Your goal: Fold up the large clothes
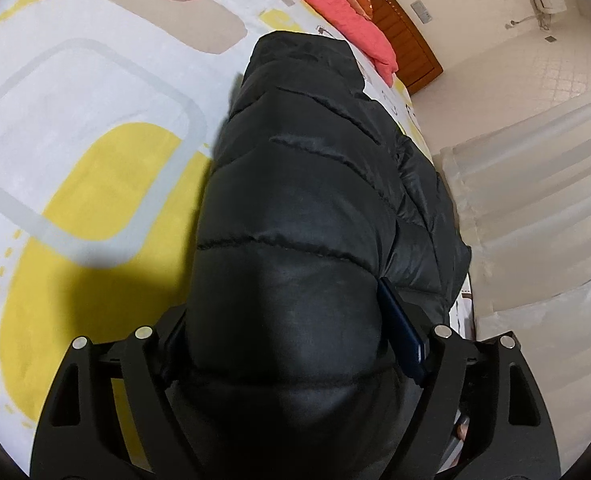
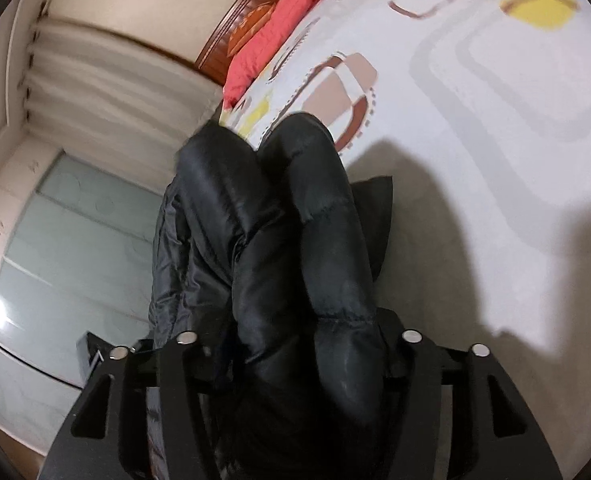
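Observation:
A black quilted puffer jacket (image 1: 315, 184) lies along the bed's edge and is lifted at its near end. My left gripper (image 1: 291, 344) is shut on a thick fold of the jacket; one blue finger pad (image 1: 403, 328) shows at the right, the other is hidden by fabric. In the right wrist view the jacket (image 2: 295, 240) hangs bunched in front of the camera. My right gripper (image 2: 299, 340) is shut on another fold of the jacket, and its fingers are hidden by fabric.
The bed (image 1: 95, 120) has a white sheet with yellow, grey and brown shapes. A coral quilt (image 1: 335, 12) and a wooden headboard (image 1: 407, 40) are at the far end. White curtains (image 1: 535, 200) and a glass door (image 2: 55, 260) lie past the bed's edge.

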`<action>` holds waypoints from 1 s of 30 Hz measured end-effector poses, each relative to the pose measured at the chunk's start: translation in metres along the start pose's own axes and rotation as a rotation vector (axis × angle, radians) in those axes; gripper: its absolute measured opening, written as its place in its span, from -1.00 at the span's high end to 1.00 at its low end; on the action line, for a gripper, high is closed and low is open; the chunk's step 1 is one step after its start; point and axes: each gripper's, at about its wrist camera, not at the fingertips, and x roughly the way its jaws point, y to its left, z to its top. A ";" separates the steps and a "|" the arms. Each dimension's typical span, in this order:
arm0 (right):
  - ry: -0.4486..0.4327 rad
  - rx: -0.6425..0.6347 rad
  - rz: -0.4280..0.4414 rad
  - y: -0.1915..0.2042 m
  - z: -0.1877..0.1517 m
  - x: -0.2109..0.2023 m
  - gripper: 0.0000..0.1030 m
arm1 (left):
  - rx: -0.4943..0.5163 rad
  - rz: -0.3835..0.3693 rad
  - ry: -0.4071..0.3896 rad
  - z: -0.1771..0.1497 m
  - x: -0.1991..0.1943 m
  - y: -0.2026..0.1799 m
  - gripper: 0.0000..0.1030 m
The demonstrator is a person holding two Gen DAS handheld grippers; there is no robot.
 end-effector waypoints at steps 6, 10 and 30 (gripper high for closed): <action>-0.053 -0.044 -0.029 0.015 0.030 -0.015 -0.51 | -0.043 0.008 -0.053 0.016 -0.006 0.009 -0.70; 0.000 0.031 -0.013 0.011 0.048 0.011 -0.51 | -0.076 -0.002 -0.046 0.023 0.001 0.013 -0.75; 0.014 0.173 -0.009 -0.040 0.040 0.047 0.07 | 0.052 0.172 -0.045 0.013 0.040 0.004 -0.71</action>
